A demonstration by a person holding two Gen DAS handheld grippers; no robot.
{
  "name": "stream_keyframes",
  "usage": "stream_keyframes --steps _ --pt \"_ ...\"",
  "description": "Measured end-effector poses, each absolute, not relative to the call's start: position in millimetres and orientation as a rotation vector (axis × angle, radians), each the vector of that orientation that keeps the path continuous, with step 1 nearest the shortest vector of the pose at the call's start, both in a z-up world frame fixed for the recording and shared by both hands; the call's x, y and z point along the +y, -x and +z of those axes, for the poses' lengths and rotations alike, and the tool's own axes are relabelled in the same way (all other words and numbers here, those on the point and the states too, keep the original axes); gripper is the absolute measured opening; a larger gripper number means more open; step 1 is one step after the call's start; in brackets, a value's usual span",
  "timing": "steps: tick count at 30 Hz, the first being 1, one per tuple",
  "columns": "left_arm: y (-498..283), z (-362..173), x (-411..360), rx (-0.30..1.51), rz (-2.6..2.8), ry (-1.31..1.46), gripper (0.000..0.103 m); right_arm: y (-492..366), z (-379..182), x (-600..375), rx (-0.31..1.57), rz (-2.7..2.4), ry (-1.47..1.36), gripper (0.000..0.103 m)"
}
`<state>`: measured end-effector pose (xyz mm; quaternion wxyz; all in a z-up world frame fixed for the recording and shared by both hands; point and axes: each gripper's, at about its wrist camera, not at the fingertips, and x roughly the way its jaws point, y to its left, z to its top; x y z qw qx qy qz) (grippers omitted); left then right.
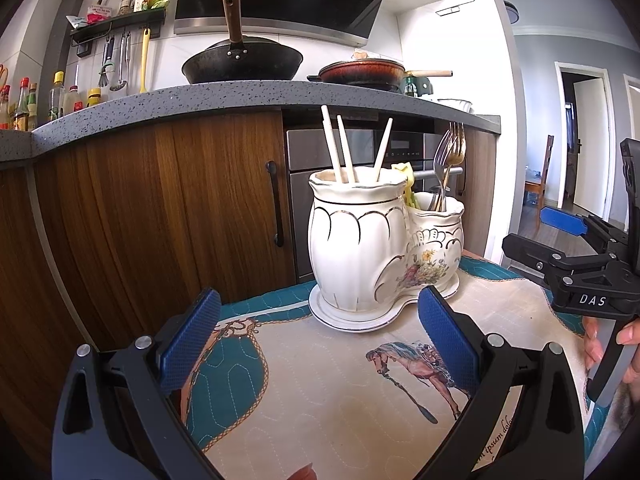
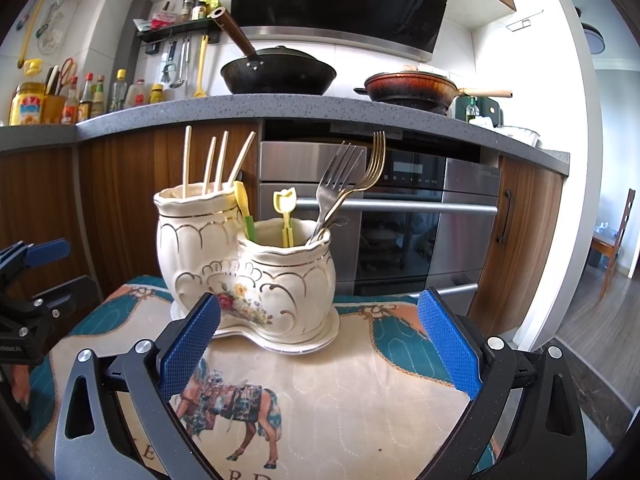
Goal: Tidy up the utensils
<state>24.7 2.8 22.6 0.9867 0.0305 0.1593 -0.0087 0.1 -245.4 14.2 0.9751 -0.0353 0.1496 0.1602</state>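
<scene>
Showing both claws, left claw (image 1: 318, 338) and right claw (image 2: 318, 338), spread apart and empty, holder (image 2: 248, 272) with forks (image 2: 344, 184) just ahead; careless reaching could tip it

Chopsticks (image 2: 208, 162) in the holder's (image 2: 248, 276) taller pot — forks (image 2: 348, 176) in the lower one beside it.

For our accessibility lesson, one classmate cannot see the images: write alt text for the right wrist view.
A cream two-pot ceramic utensil holder stands on a horse-print cloth, framed by the open right gripper. The taller pot holds chopsticks; the shorter holds forks and small yellow picks. Behind are an oven and a counter with pans.
</scene>
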Motion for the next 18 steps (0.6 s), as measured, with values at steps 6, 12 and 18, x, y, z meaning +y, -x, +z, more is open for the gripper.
stream_keyframes --steps 6,12,18 --pt "-24.8 22.4 3.0 0.32 -0.017 -0.061 0.097 -0.2 13.1 -246.5 0.303 0.322 0.072 0.098" --pt "-24.8 22.1 3.7 0.321 -0.015 -0.06 0.097 -0.2 12.1 -247.2 0.303 0.323 0.073 0.098" --pt "-24.5 21.8 3.9 0.321 -0.015 -0.06 0.097 -0.4 12.5 -246.6 0.304 0.323 0.073 0.098"
